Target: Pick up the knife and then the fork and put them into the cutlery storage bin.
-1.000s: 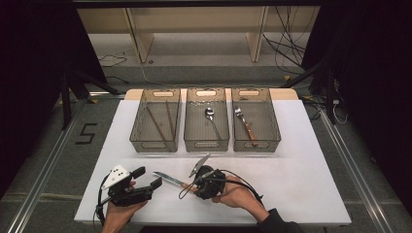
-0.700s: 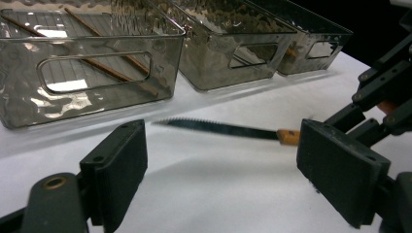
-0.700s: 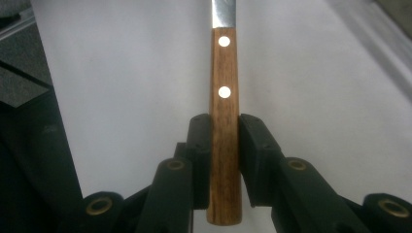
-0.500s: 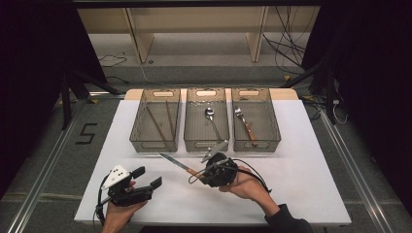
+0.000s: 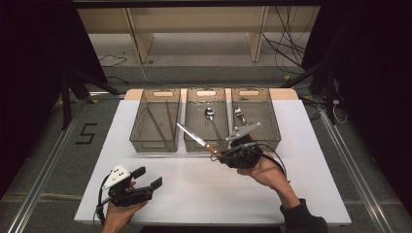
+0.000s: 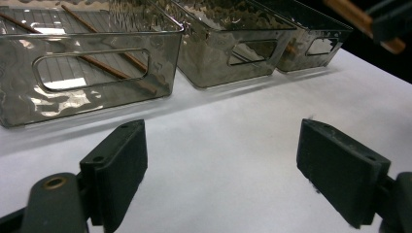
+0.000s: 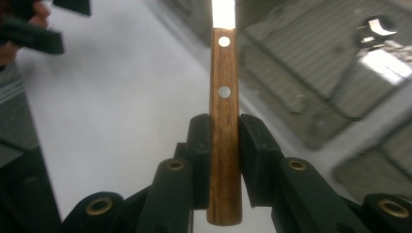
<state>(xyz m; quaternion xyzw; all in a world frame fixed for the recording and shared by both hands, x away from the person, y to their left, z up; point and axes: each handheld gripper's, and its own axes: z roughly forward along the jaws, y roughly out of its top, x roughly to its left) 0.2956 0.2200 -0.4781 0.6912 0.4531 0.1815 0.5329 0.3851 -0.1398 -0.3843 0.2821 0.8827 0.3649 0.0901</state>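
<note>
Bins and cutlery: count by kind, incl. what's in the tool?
Bins: 3
Chopsticks: 2
Spoon: 1
Fork: 1
Knife: 1, clamped in the right tool
Total: 8

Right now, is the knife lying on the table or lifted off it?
Lifted. The right tongs clamp the knife by its wooden handle, blade slanting up over the middle bin.

The far edge of the worktop (image 5: 311, 145) is blocked by three bins (image 5: 206, 121) set side by side in the upper middle of the frame, while open surface is left across the lower half.
</note>
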